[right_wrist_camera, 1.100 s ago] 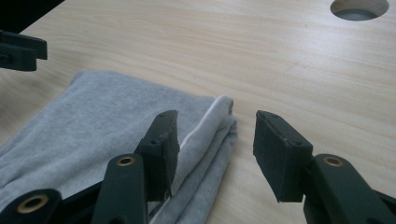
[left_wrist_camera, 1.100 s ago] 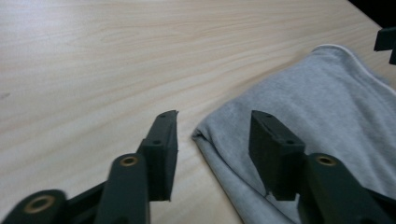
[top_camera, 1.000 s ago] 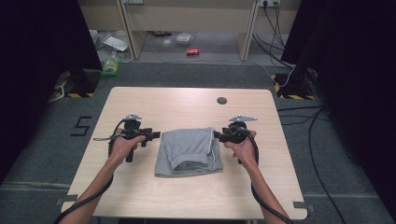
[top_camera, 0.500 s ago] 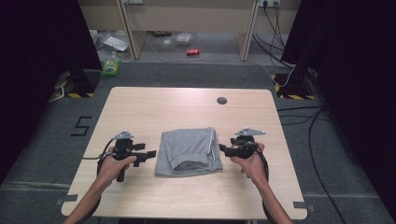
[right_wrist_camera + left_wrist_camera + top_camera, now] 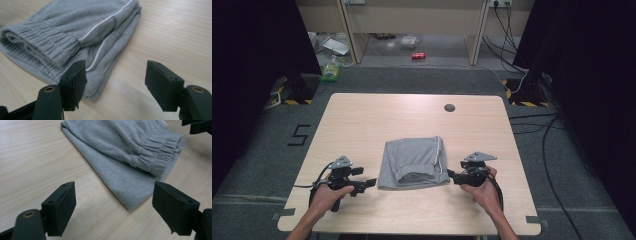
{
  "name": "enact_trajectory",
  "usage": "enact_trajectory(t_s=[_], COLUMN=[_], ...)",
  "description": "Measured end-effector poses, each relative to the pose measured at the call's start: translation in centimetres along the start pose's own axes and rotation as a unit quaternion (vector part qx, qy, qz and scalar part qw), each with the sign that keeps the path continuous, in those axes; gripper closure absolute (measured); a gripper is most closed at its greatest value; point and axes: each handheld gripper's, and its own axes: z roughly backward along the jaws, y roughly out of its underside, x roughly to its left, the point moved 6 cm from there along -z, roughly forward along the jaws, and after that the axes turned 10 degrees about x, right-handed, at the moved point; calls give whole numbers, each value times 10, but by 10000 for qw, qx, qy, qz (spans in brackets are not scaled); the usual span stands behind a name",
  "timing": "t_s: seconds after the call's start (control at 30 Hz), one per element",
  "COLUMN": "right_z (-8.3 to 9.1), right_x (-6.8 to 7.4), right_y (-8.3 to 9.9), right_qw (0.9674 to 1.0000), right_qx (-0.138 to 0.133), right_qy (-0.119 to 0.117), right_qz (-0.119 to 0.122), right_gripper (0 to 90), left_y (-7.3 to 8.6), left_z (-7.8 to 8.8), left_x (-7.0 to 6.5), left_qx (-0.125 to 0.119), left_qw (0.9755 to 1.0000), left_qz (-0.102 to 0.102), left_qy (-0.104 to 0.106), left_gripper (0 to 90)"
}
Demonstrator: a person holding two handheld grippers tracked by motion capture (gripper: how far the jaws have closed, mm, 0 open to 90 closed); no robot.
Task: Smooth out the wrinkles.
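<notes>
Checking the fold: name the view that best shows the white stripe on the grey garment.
The right gripper view: the white stripe runs close and sharp along the folded grey garment. The high view shows it as a thin line; the left gripper view catches a sliver at the top edge.

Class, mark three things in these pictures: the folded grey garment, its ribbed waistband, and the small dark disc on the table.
folded grey garment (image 5: 412,160), high view, on its flat upper layer.
ribbed waistband (image 5: 42,41), right gripper view, on the gathered ribbing.
small dark disc (image 5: 449,107), high view, on its middle.

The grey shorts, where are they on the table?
In the high view the grey shorts lie folded mid-table toward the near edge, between the left hand-held gripper and the right one.
</notes>
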Motion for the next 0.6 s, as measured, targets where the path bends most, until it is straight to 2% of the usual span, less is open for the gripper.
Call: enact_trajectory(t_s=[0.17, 0.33, 0.53, 0.6], right_z=[1, 1, 3, 4], right_x=[7, 13, 18, 19], right_y=[7, 15, 29, 34], right_qw=[10000, 9999, 9997, 9996], right_qx=[32, 84, 204, 244], right_qy=[-33, -78, 52, 47], right_qz=[30, 62, 79, 92], right_gripper=[336, 312, 236, 222], left_y=[11, 24, 34, 38], left_z=[4, 2, 3, 3], left_x=[-8, -13, -13, -14], left_qx=[3, 143, 247, 267], left_qw=[9998, 9994, 9980, 9981], left_qz=[-172, -308, -468, -463], left_qy=[-57, -99, -332, -315], left_gripper=[186, 183, 174, 172])
